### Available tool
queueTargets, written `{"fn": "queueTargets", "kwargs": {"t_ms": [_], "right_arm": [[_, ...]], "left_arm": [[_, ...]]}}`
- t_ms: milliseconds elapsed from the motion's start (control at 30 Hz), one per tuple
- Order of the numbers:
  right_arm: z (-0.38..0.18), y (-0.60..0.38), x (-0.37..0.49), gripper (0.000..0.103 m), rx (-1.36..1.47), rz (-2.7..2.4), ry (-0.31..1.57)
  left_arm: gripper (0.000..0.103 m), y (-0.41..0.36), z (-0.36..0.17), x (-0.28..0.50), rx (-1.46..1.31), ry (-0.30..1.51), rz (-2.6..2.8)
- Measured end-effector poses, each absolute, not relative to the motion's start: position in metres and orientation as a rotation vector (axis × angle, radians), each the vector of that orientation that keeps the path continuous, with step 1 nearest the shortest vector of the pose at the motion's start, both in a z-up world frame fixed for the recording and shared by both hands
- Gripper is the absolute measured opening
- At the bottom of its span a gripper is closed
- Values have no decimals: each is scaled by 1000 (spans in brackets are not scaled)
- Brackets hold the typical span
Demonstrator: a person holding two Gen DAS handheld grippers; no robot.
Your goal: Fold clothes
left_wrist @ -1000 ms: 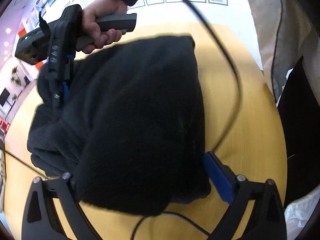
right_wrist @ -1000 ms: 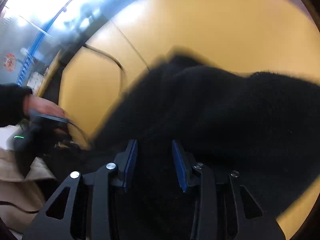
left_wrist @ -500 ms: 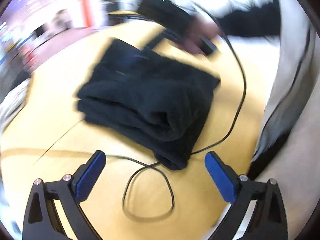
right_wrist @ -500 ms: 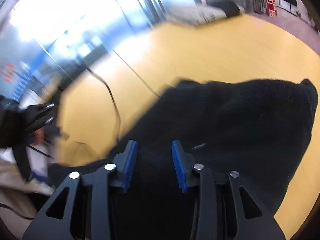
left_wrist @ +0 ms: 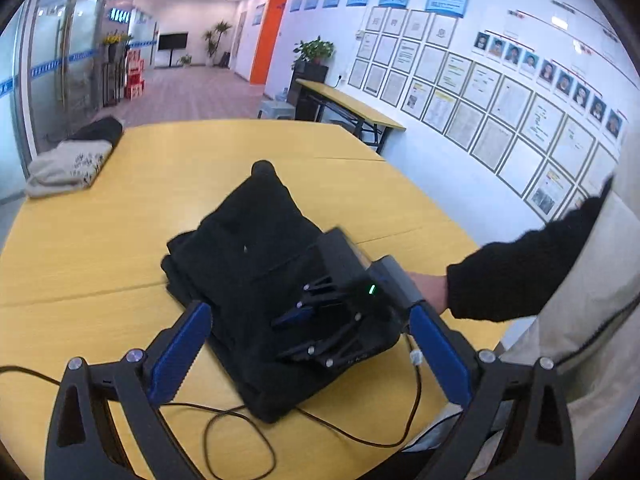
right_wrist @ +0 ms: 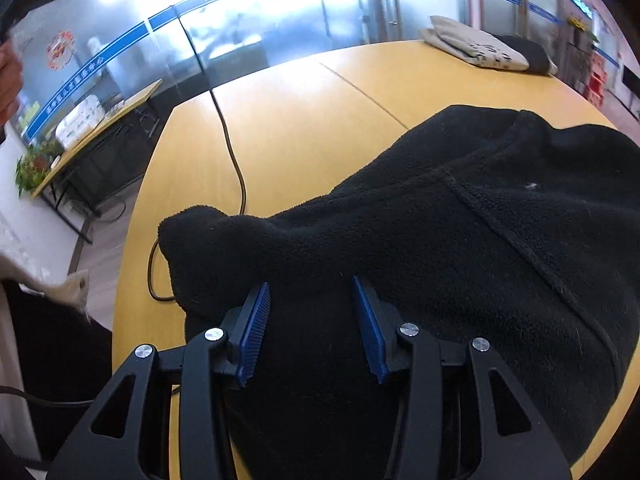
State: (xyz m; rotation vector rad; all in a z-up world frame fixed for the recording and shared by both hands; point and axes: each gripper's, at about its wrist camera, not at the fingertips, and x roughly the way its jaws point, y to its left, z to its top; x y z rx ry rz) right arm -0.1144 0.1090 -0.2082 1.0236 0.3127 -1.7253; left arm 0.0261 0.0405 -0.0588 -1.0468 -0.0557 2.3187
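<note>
On the yellow worktop (left_wrist: 120, 240) lies the black fleece garment (left_wrist: 248, 264), folded into a thick bundle near the edge closest to the person; in the right wrist view the same garment (right_wrist: 460, 260) fills most of the lower frame, and a seam runs across its surface. The left gripper (left_wrist: 308, 356) is wide open and holds nothing; its blue pads (left_wrist: 180, 354) stand one on each side of the near end of the bundle, above the worktop. The right gripper (right_wrist: 310, 328) is partly open, with the fleece lying between its pads (right_wrist: 254, 332); whether they press the cloth I cannot tell. From the left wrist view the right gripper (left_wrist: 316, 324) rests on top of the bundle, held by a hand (left_wrist: 430, 290) in a black sleeve. A black cable (left_wrist: 240, 432) loops on the worktop just in front of the garment; at the far left corner of the worktop lie a folded beige cloth (left_wrist: 66, 168) and a dark one (left_wrist: 100, 130) behind it.
</note>
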Motion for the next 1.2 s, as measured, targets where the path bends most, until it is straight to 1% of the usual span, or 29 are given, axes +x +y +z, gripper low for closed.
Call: {"fn": "queueTargets", "kwargs": {"t_ms": [67, 133, 167, 200, 233, 300, 333, 400, 467, 533, 567, 600, 633, 667, 733, 800, 867, 967, 1000, 1067, 1133, 1167, 1200], "right_arm": [[-181, 123, -147, 43, 1044, -1760, 109], [-158, 175, -141, 44, 1030, -1764, -138], [-146, 208, -136, 50, 1030, -1756, -253], [-134, 241, -131, 57, 1029, -1744, -367], [-127, 273, -122, 60, 1050, -1720, -436], [-124, 331, -100, 67, 1148, -1666, -495], [-130, 355, -88, 67, 1229, -1645, -499], [-146, 400, -72, 68, 1383, -1630, -498], [-164, 440, -68, 69, 1532, -1683, -472], [-176, 467, -81, 70, 1582, -1788, -464], [-178, 482, -91, 74, 1570, -1837, -500], [-181, 491, -104, 81, 1549, -1875, -549], [-189, 495, -115, 83, 1521, -1902, -599], [-200, 487, -129, 87, 1501, -1900, -631], [-220, 456, -163, 87, 1474, -1865, -676], [-230, 404, -200, 88, 1456, -1808, -711], [-253, 352, -238, 91, 1451, -1726, -723], [-292, 296, -277, 96, 1506, -1640, -666], [-301, 281, -287, 93, 1518, -1610, -660], [-303, 257, -301, 96, 1492, -1614, -621], [-300, 236, -309, 95, 1467, -1643, -577], [-299, 229, -308, 87, 1467, -1671, -561], [-297, 222, -306, 67, 1466, -1698, -545]], "left_arm": [[101, 39, -62, 22, -1104, -121, 2303], [101, 34, -66, 18, -1143, -233, 2290], [102, 31, -68, 16, -1163, -290, 2283], [102, 22, -75, 10, -1191, -389, 2276], [102, 14, -82, 5, -1219, -492, 2267], [102, 1, -105, -10, -1297, -712, 2227], [102, -4, -122, -20, -1350, -831, 2192], [102, -2, -158, -38, -1477, -917, 2154], [102, 1, -194, -51, -1609, -891, 2150], [102, 2, -224, -54, -1693, -925, 2108], [102, 2, -239, -55, -1734, -942, 2086], [102, 4, -247, -54, -1745, -941, 2075], [102, 6, -255, -52, -1753, -939, 2065], [102, 8, -262, -50, -1762, -937, 2055], [103, 7, -274, -45, -1751, -1002, 2034], [103, 6, -282, -42, -1722, -1051, 2029], [103, 6, -289, -40, -1690, -1099, 2026], [103, 6, -296, -35, -1645, -1138, 2030], [103, 6, -296, -34, -1637, -1139, 2028], [103, 3, -299, -34, -1641, -1165, 2003], [103, 0, -301, -34, -1646, -1190, 1977], [103, 0, -302, -34, -1651, -1211, 1979], [96, -1, -303, -34, -1662, -1227, 1962]]}}
